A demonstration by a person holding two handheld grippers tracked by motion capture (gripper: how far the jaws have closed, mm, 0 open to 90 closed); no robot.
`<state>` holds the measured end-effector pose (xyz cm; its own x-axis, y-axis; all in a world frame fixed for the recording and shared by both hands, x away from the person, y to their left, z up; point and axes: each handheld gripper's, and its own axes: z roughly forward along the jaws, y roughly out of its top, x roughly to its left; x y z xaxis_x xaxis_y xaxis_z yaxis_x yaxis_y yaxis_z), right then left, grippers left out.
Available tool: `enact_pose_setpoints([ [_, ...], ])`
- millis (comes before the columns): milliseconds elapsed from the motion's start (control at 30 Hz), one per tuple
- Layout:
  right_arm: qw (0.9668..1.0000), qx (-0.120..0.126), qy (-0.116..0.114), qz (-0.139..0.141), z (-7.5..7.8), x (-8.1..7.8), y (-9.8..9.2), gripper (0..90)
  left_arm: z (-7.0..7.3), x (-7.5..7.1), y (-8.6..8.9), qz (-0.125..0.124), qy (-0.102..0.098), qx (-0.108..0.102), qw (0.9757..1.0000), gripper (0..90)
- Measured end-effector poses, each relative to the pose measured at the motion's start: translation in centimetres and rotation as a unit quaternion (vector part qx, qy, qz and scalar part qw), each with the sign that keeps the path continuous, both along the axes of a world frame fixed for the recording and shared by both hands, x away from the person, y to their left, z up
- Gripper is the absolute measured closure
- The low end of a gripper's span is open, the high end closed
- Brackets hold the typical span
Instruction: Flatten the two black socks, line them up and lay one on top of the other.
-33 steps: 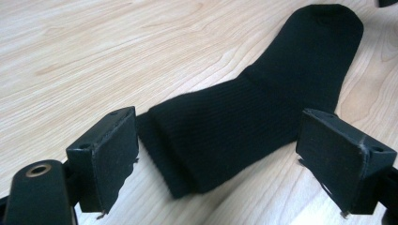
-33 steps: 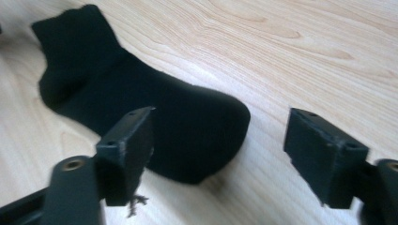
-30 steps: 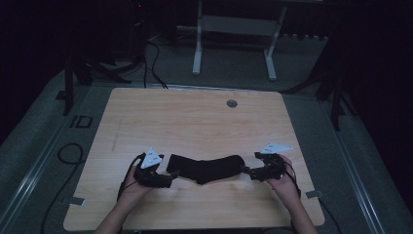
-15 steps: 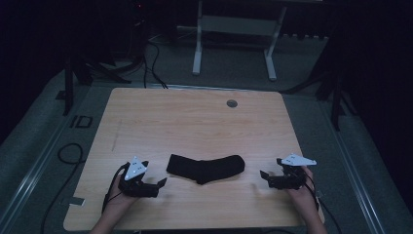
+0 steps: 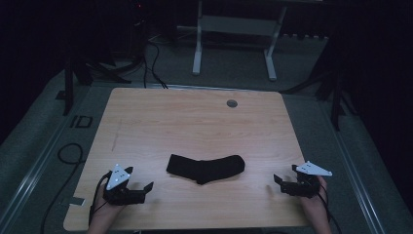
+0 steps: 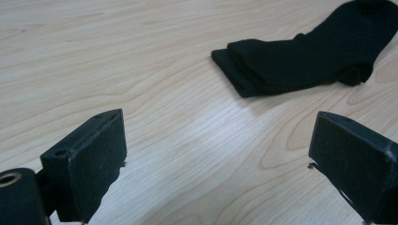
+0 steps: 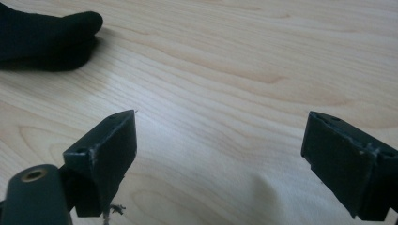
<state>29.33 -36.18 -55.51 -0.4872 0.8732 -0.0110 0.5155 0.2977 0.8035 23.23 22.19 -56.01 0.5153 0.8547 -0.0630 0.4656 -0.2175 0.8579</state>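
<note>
A black sock (image 5: 204, 168), folded over on itself, lies flat near the front middle of the wooden table (image 5: 195, 117). My left gripper (image 5: 146, 187) rests low by the front left corner, well left of the sock. Its jaws have just been opening and stand wide, with nothing between them. In the left gripper view the sock (image 6: 300, 61) lies ahead to the right of the open left gripper (image 6: 218, 154). My right gripper (image 5: 275, 183) is near the front right corner, open and empty. In the right gripper view the sock's toe (image 7: 42, 40) is far left of the right gripper (image 7: 220, 154).
A small round grommet (image 5: 232, 103) sits in the tabletop near the far edge. Beyond the table stands a white metal frame (image 5: 197, 44), and cables (image 5: 68, 151) lie on the grey floor at the left. The surroundings are dark.
Both grippers were at the sock's two ends a second ago. They have let go and drawn apart toward the front corners. The sock stays lying on the table.
</note>
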Motion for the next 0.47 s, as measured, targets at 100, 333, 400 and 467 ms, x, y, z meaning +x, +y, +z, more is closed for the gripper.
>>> enact_pose_setpoints([
  [100, 1.0000, -0.003, -0.001, -0.005, -0.29, -0.12, -0.14, 10.6, -0.27, -0.22, 0.52, 0.013, 0.000, -0.010, 0.9999, 5.0],
  [333, 1.0000, 0.000, -0.007, -0.003, -0.49, -0.11, -0.34, 10.7, -0.50, -0.31, 0.47, 0.014, -0.004, -0.018, 0.9997, 5.0],
  [400, 1.0000, -0.001, -0.005, 0.000, -0.56, -0.14, -0.30, 10.7, -0.45, -0.33, 0.50, 0.015, -0.005, -0.019, 0.9997, 5.0],
  [467, 1.0000, -0.002, -0.007, 0.003, -0.63, -0.19, -0.24, 10.7, -0.41, -0.36, 0.59, 0.015, -0.007, -0.026, 0.9995, 5.0],
])
